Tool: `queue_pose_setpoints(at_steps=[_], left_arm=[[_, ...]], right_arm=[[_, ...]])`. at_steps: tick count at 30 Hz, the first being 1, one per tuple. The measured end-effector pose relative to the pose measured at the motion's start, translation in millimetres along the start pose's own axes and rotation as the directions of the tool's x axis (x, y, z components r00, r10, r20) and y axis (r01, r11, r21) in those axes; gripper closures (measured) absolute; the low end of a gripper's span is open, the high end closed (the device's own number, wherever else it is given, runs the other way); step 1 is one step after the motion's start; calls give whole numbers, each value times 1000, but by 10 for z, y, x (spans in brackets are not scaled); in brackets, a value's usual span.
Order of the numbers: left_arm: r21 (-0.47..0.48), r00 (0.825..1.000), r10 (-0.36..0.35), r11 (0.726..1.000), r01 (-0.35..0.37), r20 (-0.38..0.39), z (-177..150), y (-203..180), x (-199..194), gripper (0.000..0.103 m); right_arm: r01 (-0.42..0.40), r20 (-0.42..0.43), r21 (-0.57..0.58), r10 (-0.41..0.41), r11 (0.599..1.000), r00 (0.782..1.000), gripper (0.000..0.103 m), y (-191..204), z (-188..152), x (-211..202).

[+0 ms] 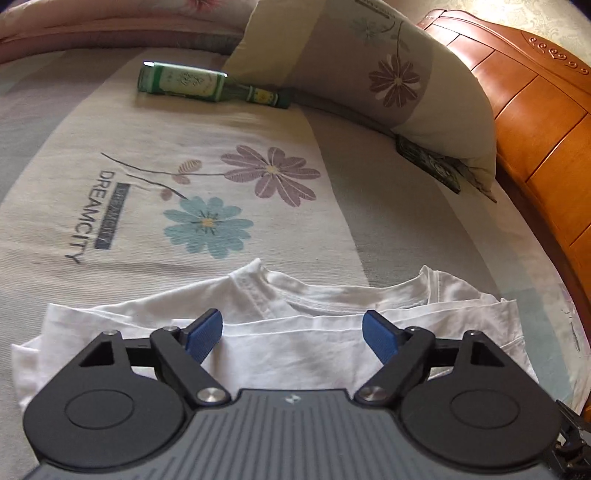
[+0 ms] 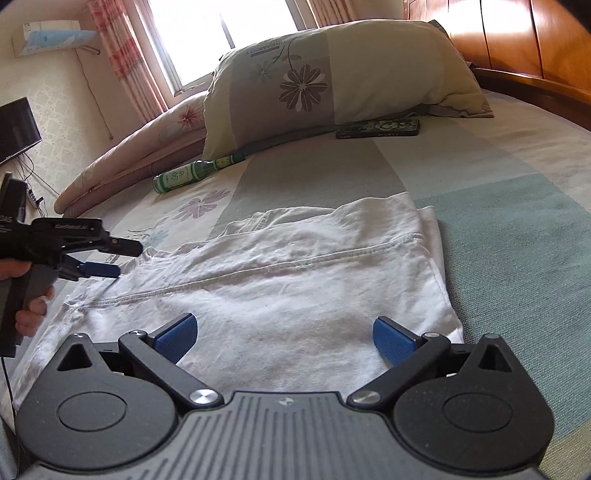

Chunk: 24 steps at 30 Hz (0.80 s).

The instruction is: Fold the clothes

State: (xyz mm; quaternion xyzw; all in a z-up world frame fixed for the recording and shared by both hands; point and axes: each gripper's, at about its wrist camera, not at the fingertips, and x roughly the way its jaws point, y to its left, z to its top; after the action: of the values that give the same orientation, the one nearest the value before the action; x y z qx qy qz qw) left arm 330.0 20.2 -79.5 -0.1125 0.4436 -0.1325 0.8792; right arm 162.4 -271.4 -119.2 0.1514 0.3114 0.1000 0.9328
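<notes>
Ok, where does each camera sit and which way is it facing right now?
Left wrist: on the left gripper, jaws open over the white shirt near its collar, looking up the bed at the bottle, pillow and headboard.
Right wrist: on the right gripper, jaws open over the shirt, facing the pillow and window; a hand holding the left gripper shows at left.
Shared: shirt, bottle, pillow, bed.
</notes>
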Motion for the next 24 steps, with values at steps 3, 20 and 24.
queue_pose_setpoints(at_steps=[3, 20, 24], left_arm=[[34, 997, 62, 997, -63, 39, 62, -21, 132, 20], [114, 908, -394, 905, 411, -146, 111, -1434, 504, 18], [63, 889, -424, 896, 439, -171, 152, -1550, 894, 19]], right_arm=[[-11, -1, 7, 11, 1000, 1000, 0, -15, 3, 1], [-20, -7, -18, 20, 1000, 1000, 0, 26, -9, 3], [-28, -10, -15, 27, 1000, 1000, 0, 27, -8, 6]])
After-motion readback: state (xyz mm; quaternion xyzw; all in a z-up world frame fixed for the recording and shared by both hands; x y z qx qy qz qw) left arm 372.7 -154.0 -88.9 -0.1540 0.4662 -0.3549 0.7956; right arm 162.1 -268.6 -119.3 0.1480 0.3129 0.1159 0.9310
